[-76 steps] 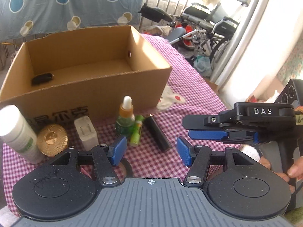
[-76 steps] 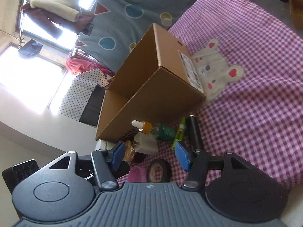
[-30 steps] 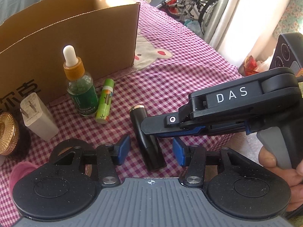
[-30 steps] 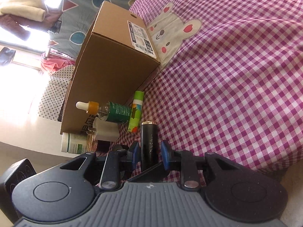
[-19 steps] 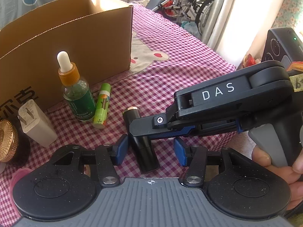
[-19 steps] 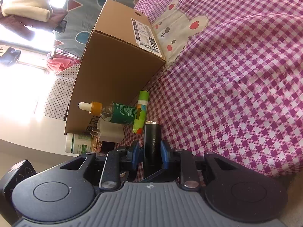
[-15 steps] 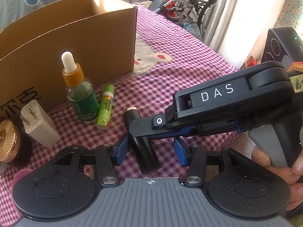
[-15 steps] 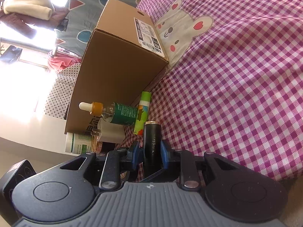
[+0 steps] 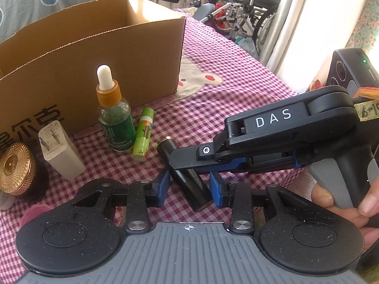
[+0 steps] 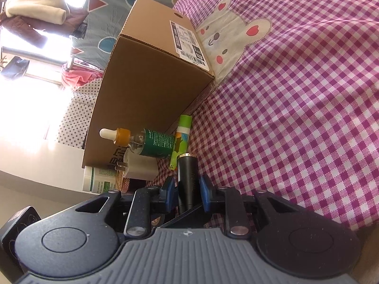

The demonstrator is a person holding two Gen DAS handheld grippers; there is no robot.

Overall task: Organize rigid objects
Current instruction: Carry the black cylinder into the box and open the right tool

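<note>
The black tube (image 9: 187, 177) lies on the checked tabletop (image 9: 236, 99), clamped by your right gripper (image 10: 187, 189) so it can be lifted toward the cardboard box (image 9: 99, 54). Your left gripper (image 9: 189, 187) has just been closing round the tube's near end, its fingers (image 9: 163, 184) not yet touching. The lip balm (image 9: 142, 135) and dropper bottle (image 9: 113, 116) crowd the left; the right is open cloth.

The dropper bottle (image 9: 113, 116) stood before the cardboard box (image 9: 90, 54), the charger (image 9: 60, 149) to its left, the lip balm (image 9: 143, 137) and black tube (image 9: 187, 179) to its right.
</note>
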